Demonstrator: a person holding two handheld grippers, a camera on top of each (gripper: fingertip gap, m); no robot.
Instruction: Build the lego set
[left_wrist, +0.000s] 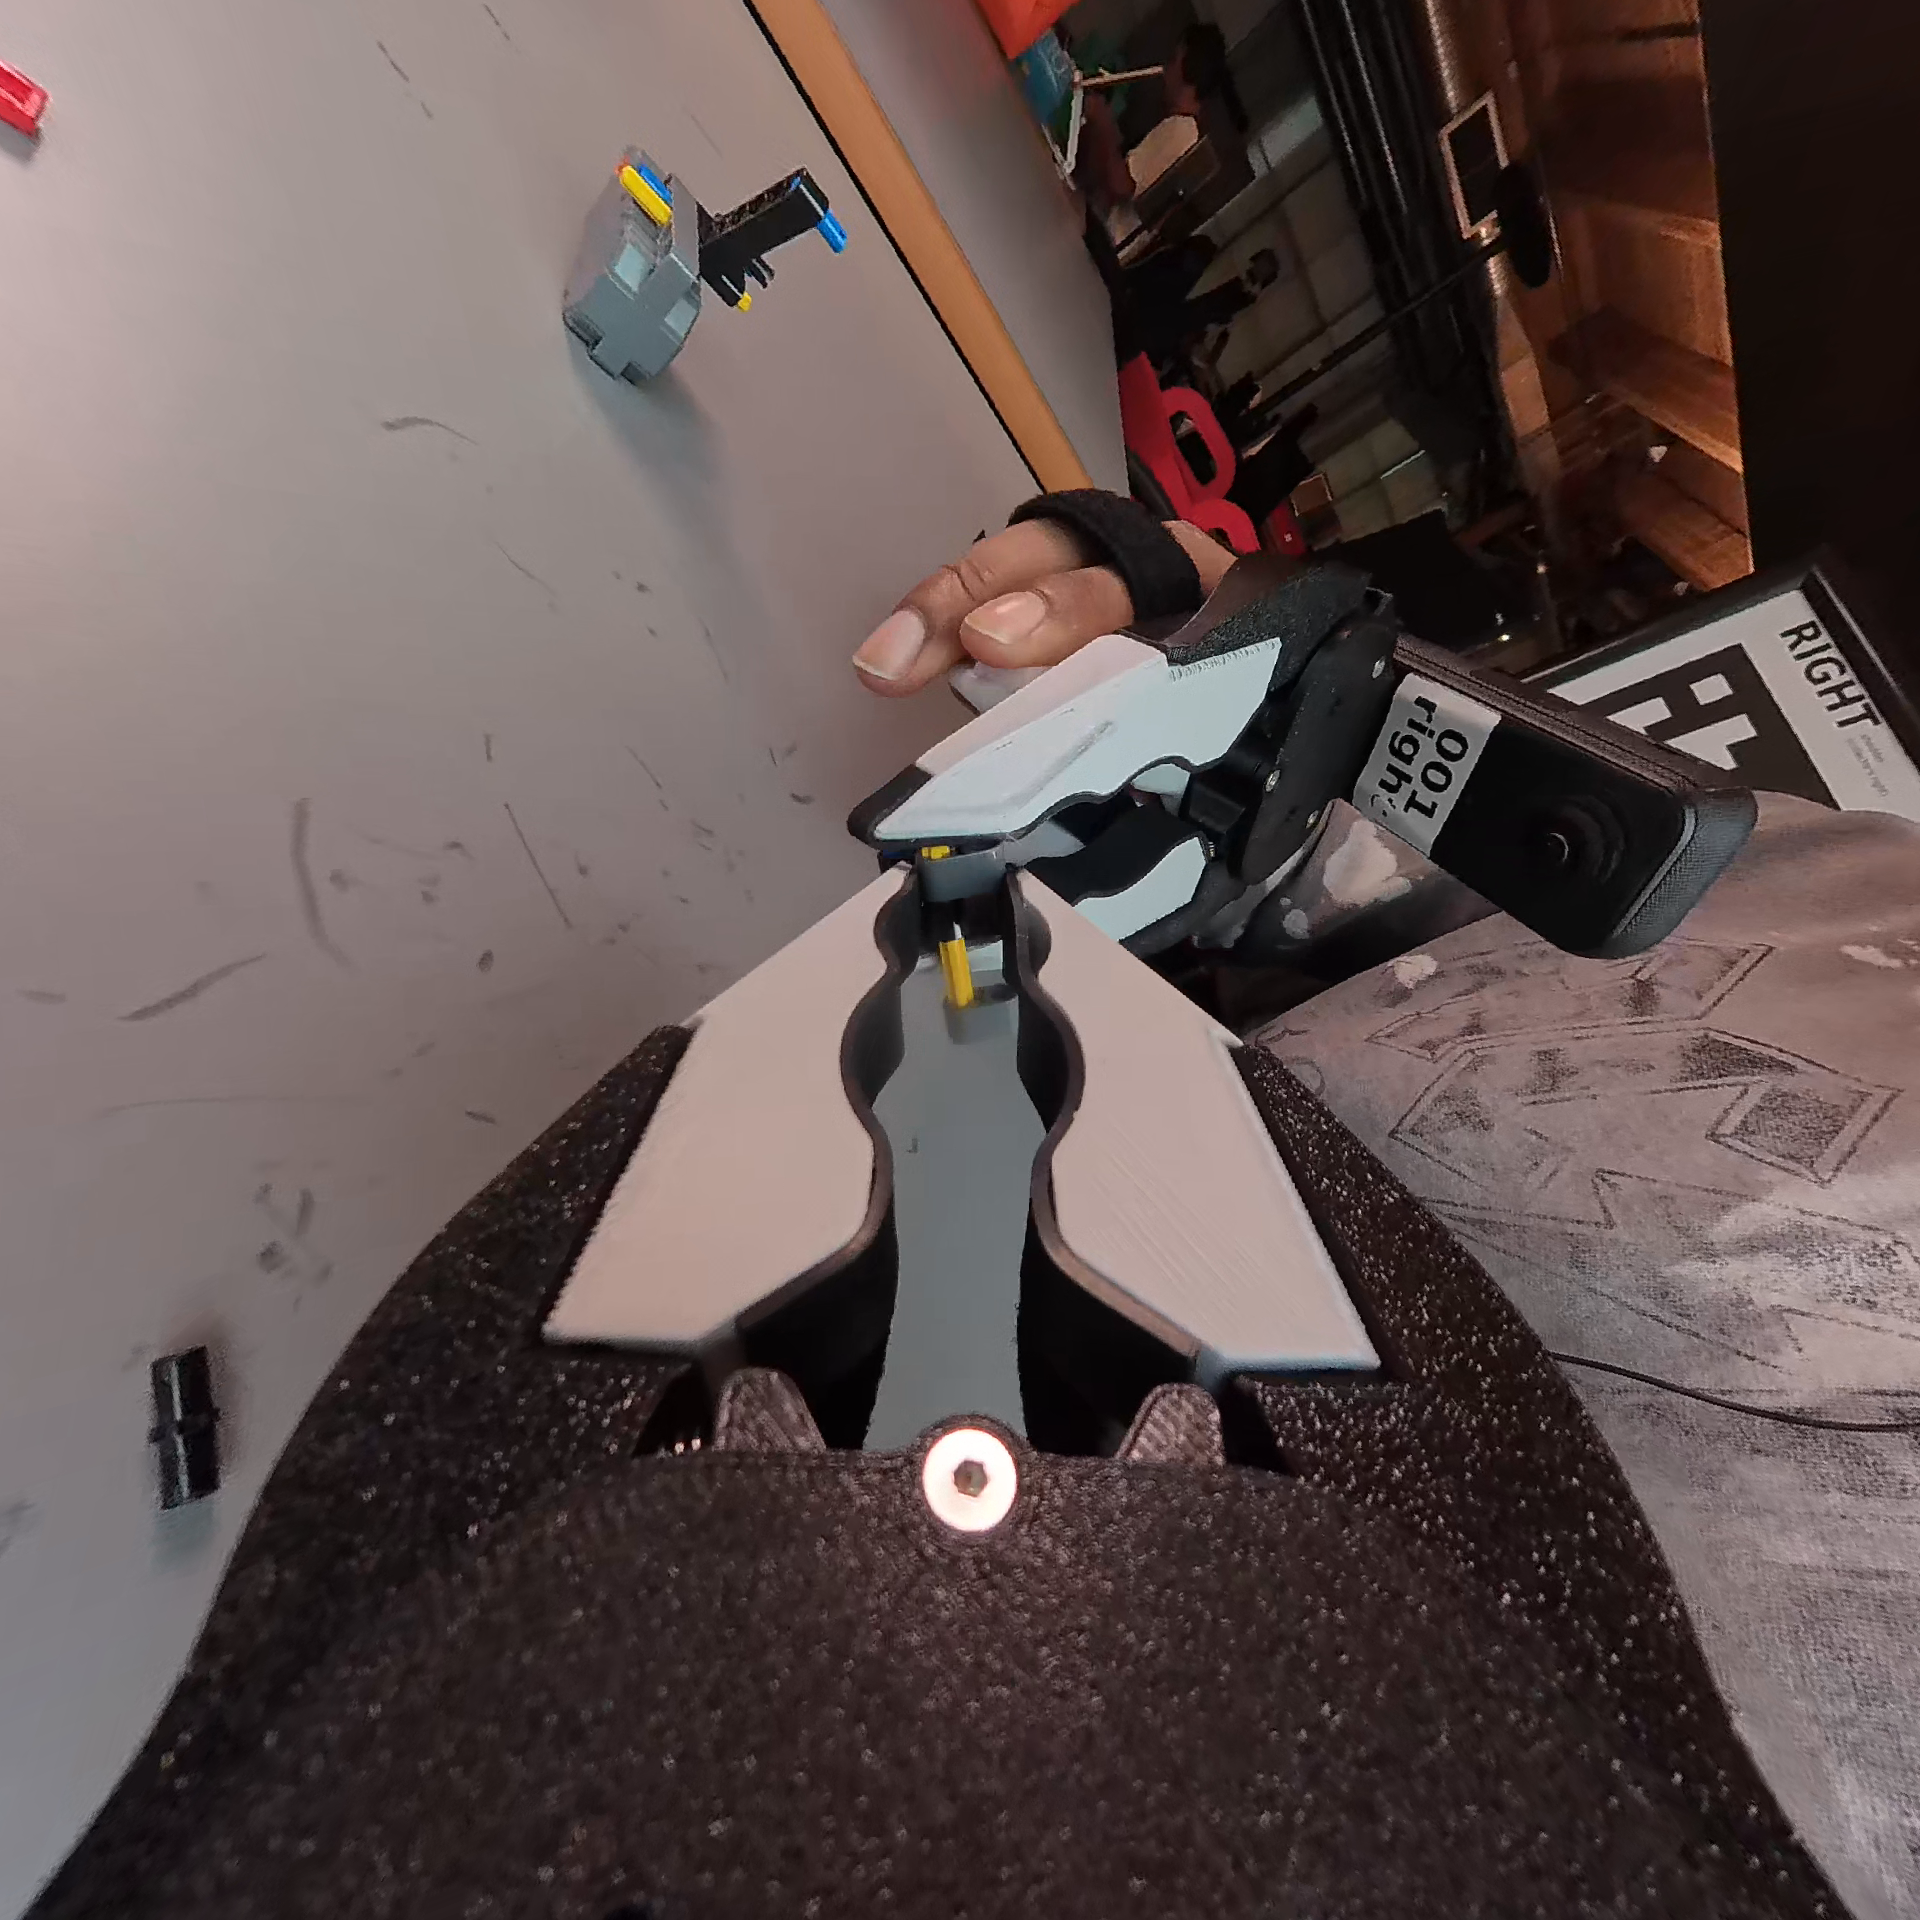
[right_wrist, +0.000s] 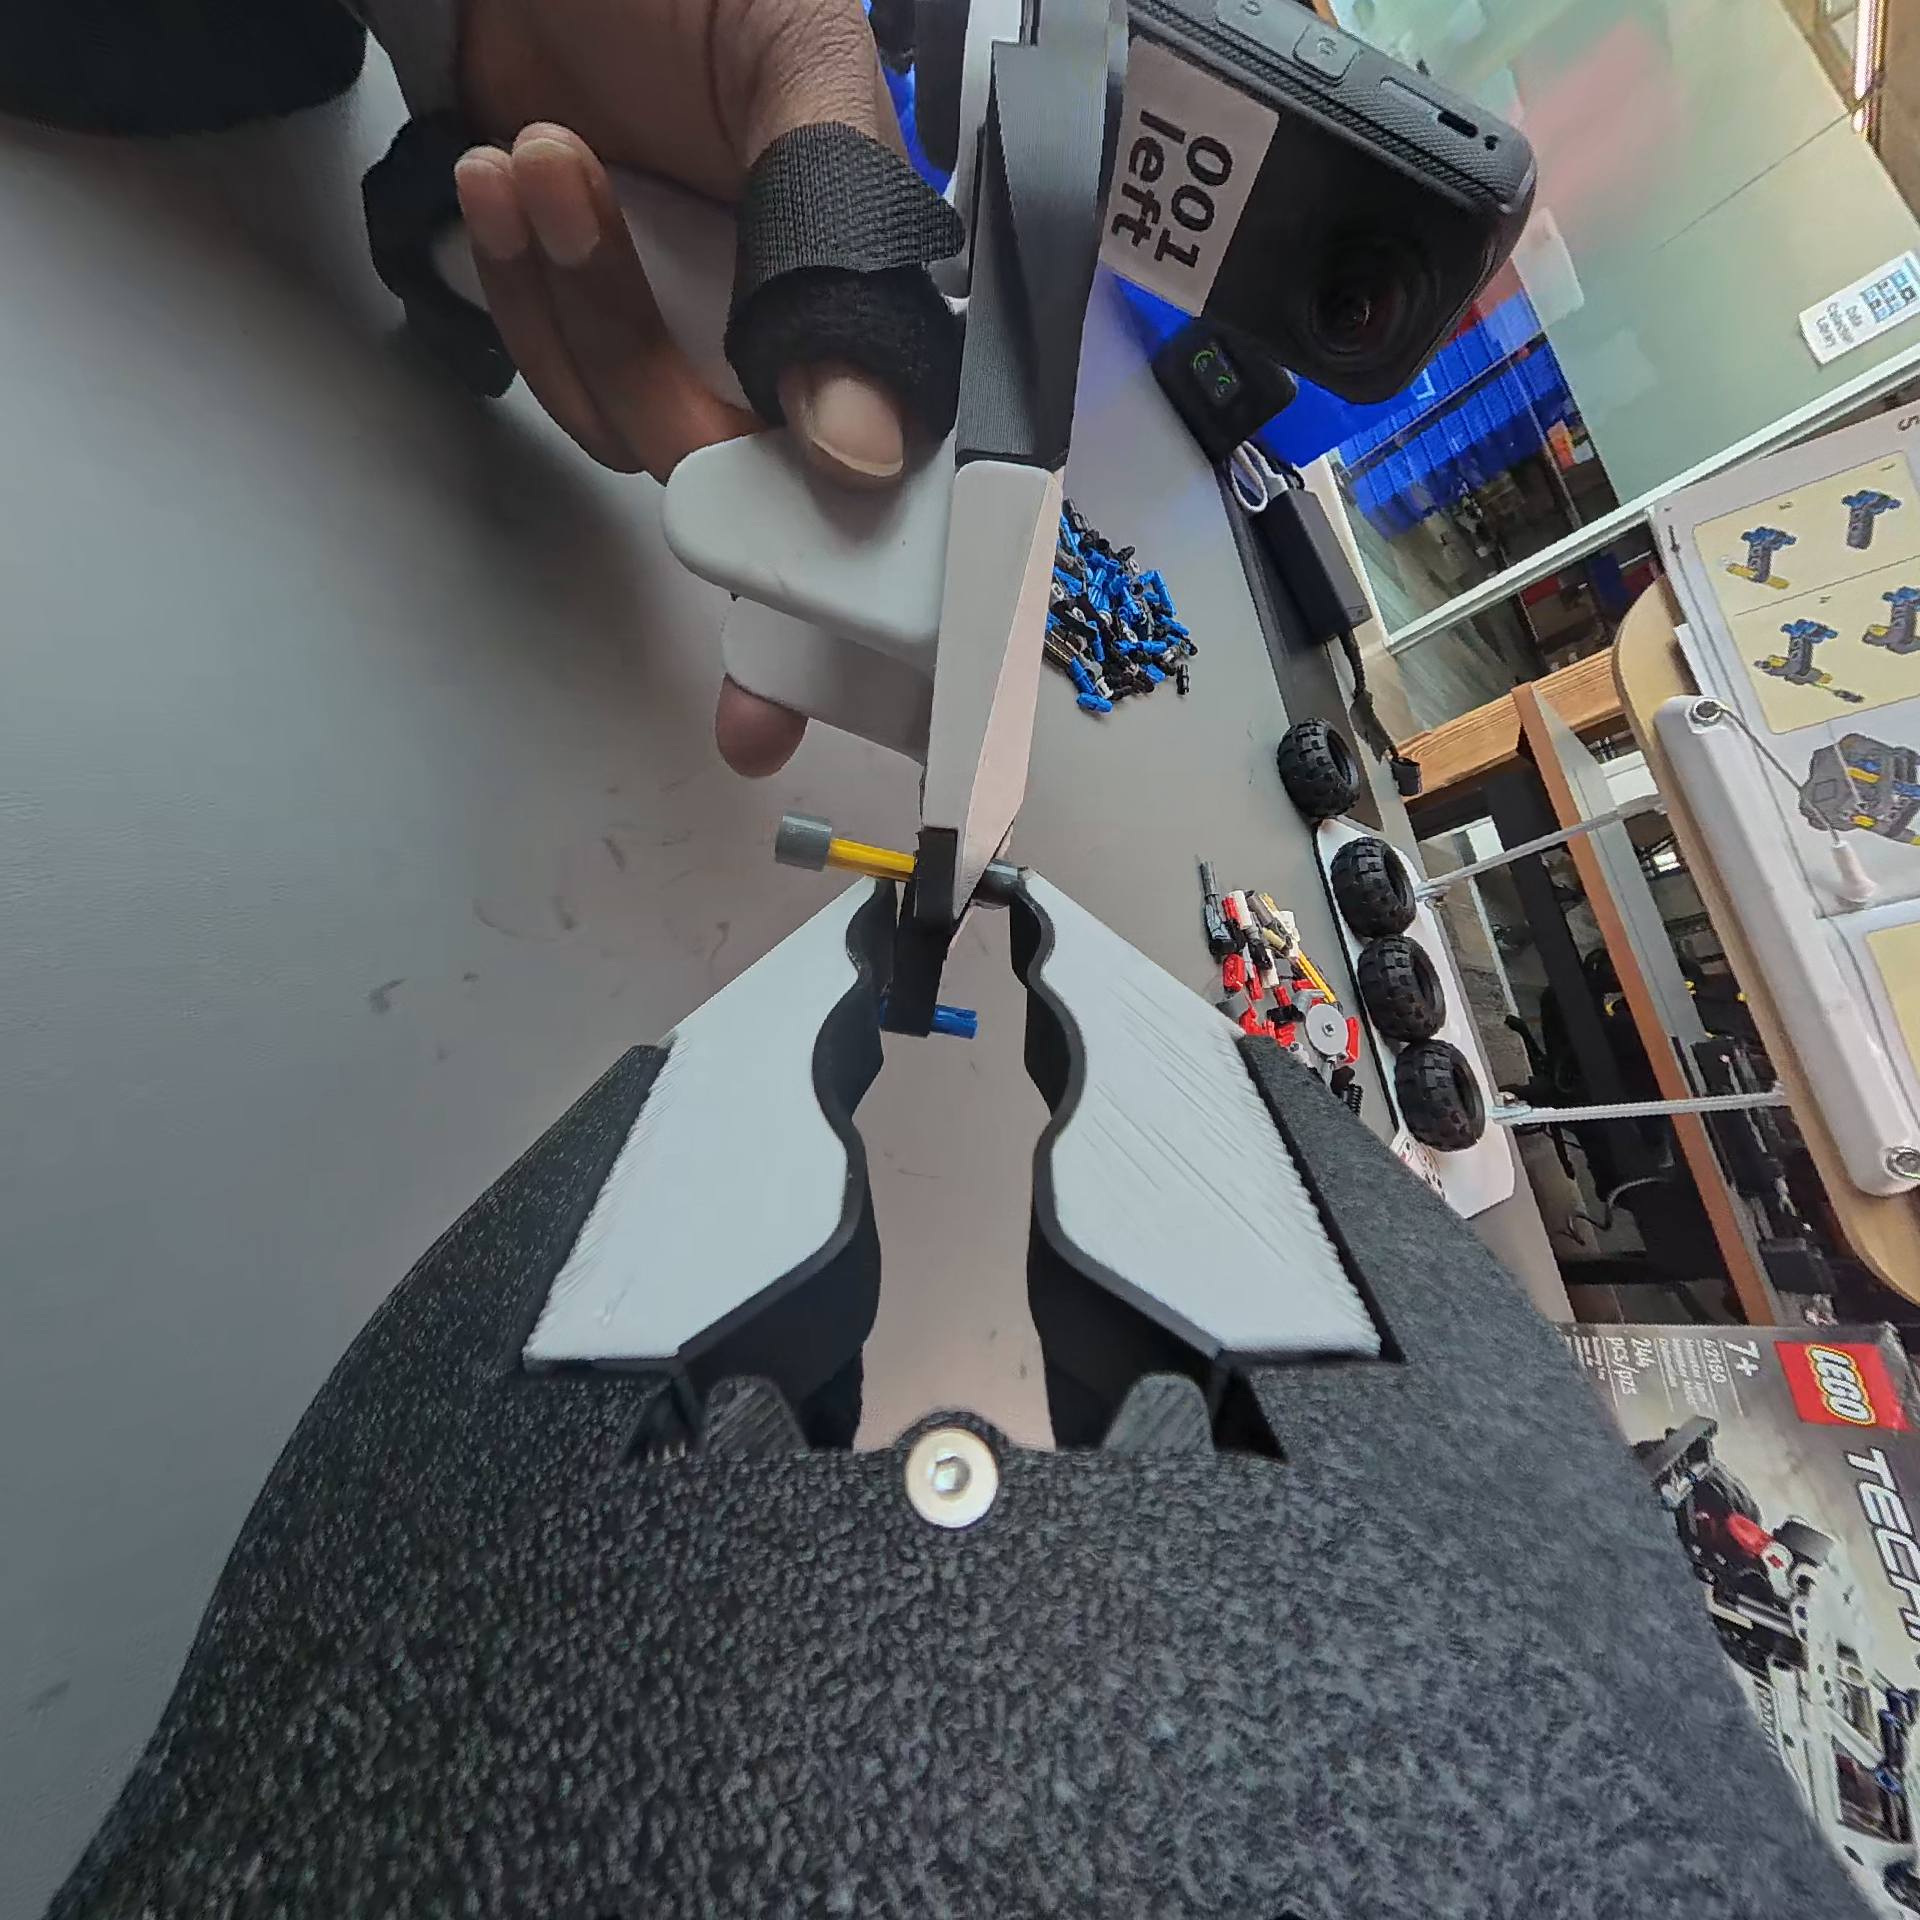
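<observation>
Both grippers meet over the grey table (left_wrist: 416, 727) on one small lego assembly: a yellow axle (right_wrist: 871, 856) with a grey bush (right_wrist: 805, 842), run through a short black beam (right_wrist: 920, 961) that carries a blue pin (right_wrist: 954, 1020). My left gripper (left_wrist: 963, 888) is closed on it; the axle (left_wrist: 956, 966) and bush point back between its fingers. My right gripper (right_wrist: 945, 899) is closed on the beam from the other side. It also shows in the left wrist view (left_wrist: 914, 842), and the left gripper shows in the right wrist view (right_wrist: 940, 873). The assembly is held above the table.
A grey block sub-assembly (left_wrist: 644, 270) with a black arm lies farther off, a black connector (left_wrist: 185, 1423) nearer. To the right are a pile of blue and black pins (right_wrist: 1117, 613), several black tyres (right_wrist: 1382, 883), red and white parts (right_wrist: 1278, 987), the instruction booklet (right_wrist: 1808, 623) and the set's box (right_wrist: 1787, 1507).
</observation>
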